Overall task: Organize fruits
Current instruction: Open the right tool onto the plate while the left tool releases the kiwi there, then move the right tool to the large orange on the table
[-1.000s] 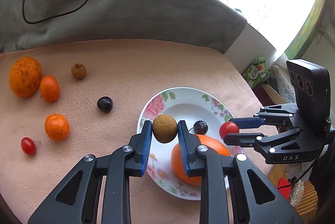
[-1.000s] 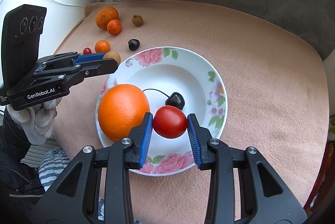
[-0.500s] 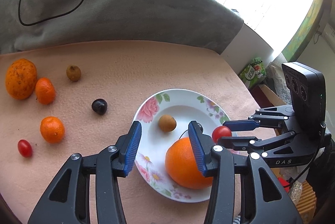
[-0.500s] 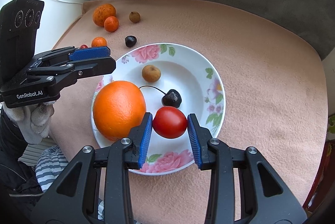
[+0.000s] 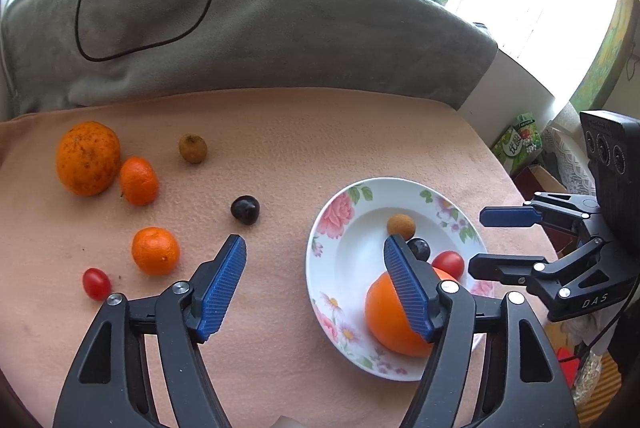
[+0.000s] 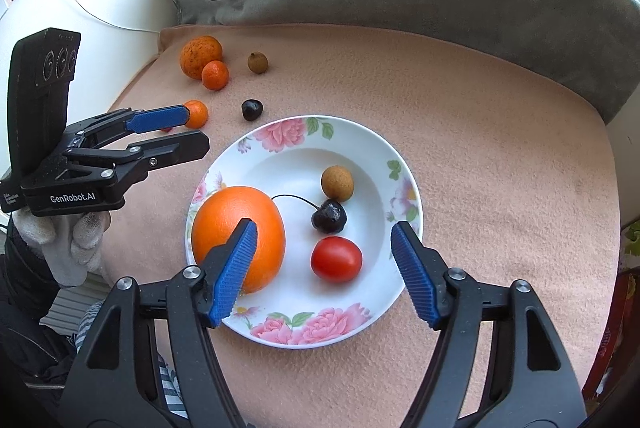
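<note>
A floral white plate (image 6: 372, 144) (image 5: 348, 212) holds a big orange (image 6: 236, 228) (image 5: 388, 324), a brown longan (image 6: 337, 182) (image 5: 400, 226), a dark cherry (image 6: 329, 215) and a red cherry tomato (image 6: 336, 259) (image 5: 448, 263). My right gripper (image 6: 324, 274) (image 5: 490, 240) is open and empty above the tomato. My left gripper (image 5: 314, 290) (image 6: 180, 128) is open and empty over the cloth left of the plate. Loose on the cloth lie a speckled orange (image 5: 87, 157), two mandarins (image 5: 139, 180) (image 5: 155, 250), a longan (image 5: 192, 148), a dark cherry (image 5: 245, 210) and a tomato (image 5: 96, 283).
A peach cloth (image 5: 280, 132) covers the table. A grey cushion (image 5: 260, 20) with a black cable (image 5: 84, 40) runs along the back. The table edge drops off at right near a green packet (image 5: 520, 142).
My left gripper opened, dropped the longan onto the plate and drew back to the left. My right gripper opened and let the tomato go onto the plate.
</note>
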### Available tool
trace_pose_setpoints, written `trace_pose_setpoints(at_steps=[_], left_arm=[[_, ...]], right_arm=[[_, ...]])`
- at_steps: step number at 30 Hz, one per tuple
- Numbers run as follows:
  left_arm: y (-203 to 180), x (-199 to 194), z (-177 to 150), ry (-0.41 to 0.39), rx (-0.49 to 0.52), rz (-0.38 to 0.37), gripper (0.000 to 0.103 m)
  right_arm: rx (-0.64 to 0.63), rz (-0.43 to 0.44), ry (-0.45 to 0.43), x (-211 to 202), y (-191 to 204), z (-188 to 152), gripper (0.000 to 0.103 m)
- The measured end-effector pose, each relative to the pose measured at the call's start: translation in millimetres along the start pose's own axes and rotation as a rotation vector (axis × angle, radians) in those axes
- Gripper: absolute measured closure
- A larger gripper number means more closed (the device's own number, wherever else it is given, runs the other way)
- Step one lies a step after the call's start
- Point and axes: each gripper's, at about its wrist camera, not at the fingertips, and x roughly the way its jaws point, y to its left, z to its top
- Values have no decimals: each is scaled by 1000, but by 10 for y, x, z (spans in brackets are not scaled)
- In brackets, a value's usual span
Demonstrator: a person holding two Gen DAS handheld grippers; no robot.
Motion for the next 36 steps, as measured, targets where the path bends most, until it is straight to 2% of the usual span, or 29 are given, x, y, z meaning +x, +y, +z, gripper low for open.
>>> trace_pose_setpoints(at_steps=[4, 15, 28, 36], left_arm=[[48, -54, 10, -19, 10, 49, 31], [309, -141, 30, -35, 8, 141, 31], [685, -242, 76, -67, -21, 208, 31], [1027, -248, 61, -66, -62, 243, 31]], right_arm=[[8, 1, -38, -44, 42, 124, 22], [64, -2, -115, -45, 173, 514, 21], [89, 61, -135, 151, 476, 1063, 21], [81, 111, -101, 446, 766, 1397, 21]])
